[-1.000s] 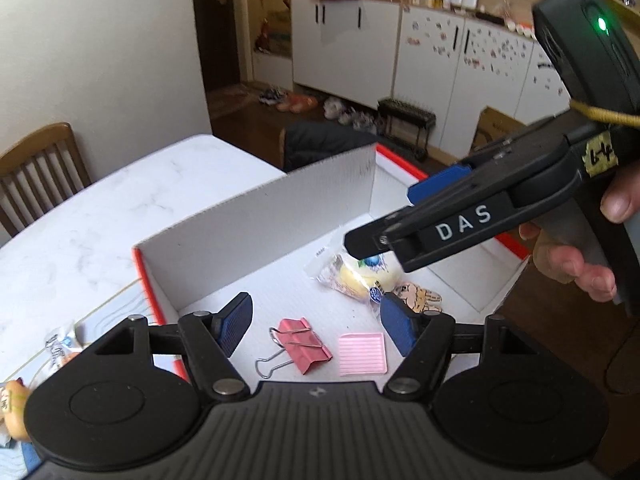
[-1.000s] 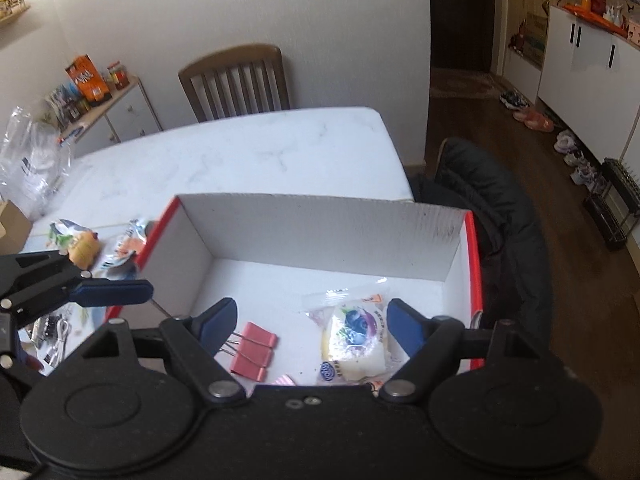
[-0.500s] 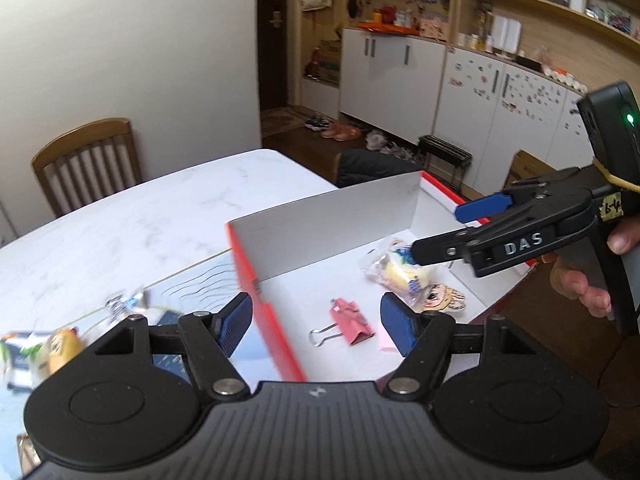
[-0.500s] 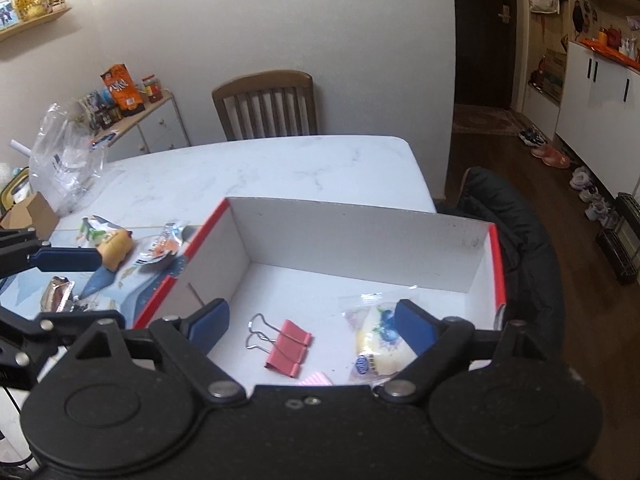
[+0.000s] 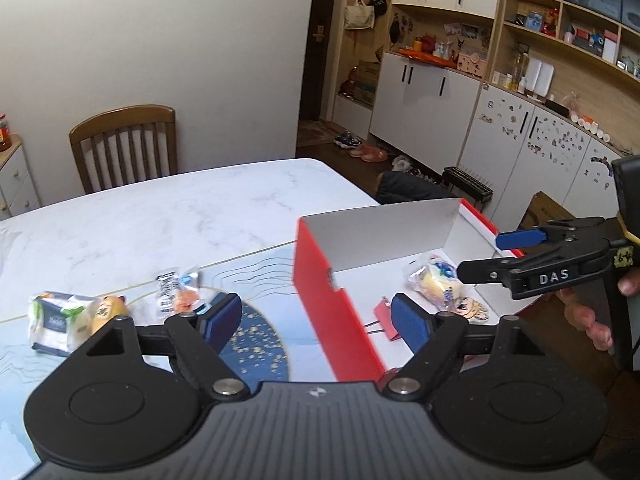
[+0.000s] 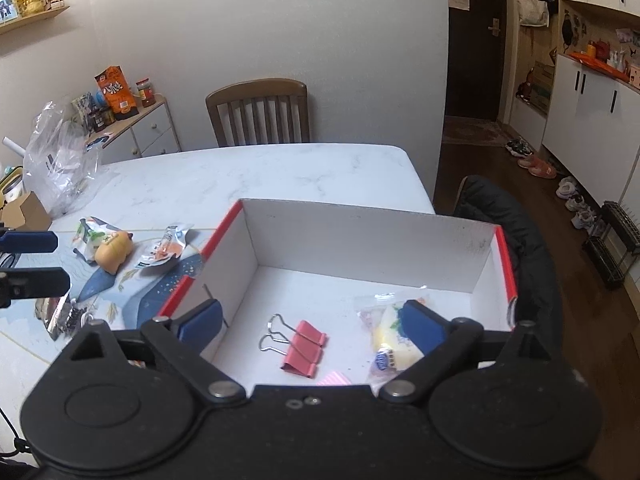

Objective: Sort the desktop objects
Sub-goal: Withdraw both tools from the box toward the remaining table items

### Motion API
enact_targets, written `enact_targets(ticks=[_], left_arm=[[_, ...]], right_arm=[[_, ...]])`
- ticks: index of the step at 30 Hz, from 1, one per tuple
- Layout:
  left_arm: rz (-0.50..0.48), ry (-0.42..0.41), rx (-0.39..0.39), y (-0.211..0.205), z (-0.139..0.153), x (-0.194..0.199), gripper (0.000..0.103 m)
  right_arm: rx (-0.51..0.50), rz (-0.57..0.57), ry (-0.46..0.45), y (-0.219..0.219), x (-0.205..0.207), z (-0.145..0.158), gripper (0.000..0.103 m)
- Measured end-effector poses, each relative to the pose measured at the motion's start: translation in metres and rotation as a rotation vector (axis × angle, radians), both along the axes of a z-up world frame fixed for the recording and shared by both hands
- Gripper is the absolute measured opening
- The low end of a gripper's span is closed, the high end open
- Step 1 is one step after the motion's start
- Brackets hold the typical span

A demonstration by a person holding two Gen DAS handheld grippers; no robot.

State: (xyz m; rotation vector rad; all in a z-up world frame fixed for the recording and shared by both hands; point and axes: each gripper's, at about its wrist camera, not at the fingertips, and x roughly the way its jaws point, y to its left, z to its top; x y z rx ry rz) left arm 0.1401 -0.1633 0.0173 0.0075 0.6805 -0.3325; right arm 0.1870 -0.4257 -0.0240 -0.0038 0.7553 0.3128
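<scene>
A red-and-white box [image 6: 360,240] is holding a pink binder clip [image 6: 304,346] and a snack packet [image 6: 390,336] at lower centre. Both the left hand-held gripper [image 5: 316,320] and the right hand-held gripper [image 6: 312,322] are hovering wide open, gripping nothing.

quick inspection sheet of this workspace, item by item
surface: white marble table with a blue patterned mat.
job's things: pink binder clip and a yellow snack bag in the red and white box; snack packets and a tan toy on the mat.
clutter: plastic bag.
grippers: left gripper and right gripper open, empty.
cables: nothing seen.
surroundings: wooden chair, cabinets.
</scene>
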Motion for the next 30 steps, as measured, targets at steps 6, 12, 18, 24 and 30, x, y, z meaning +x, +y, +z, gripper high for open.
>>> enact_targets(ticks=[6, 12, 18, 24, 30], left_arm=[[0.010, 0.016, -0.008, 0.033, -0.006, -0.004, 0.093], [0.015, 0.002, -0.001, 0.067, -0.013, -0.013, 0.103], [0.031, 0.019, -0.002, 0.107, -0.025, -0.023, 0.103], [0.064, 0.047, -0.004, 0.151, -0.043, -0.035, 0.103], [0.092, 0.088, 0.012, 0.189, -0.063, -0.041, 0.103]], right_arm=[[-0.010, 0.017, -0.019, 0.035, -0.013, 0.003, 0.099], [-0.026, 0.048, -0.031, 0.079, -0.025, 0.004, 0.101], [-0.025, 0.083, -0.010, 0.128, -0.034, -0.002, 0.101], [-0.038, 0.106, 0.016, 0.175, -0.041, -0.012, 0.101], [-0.058, 0.119, 0.029, 0.215, -0.047, -0.024, 0.101]])
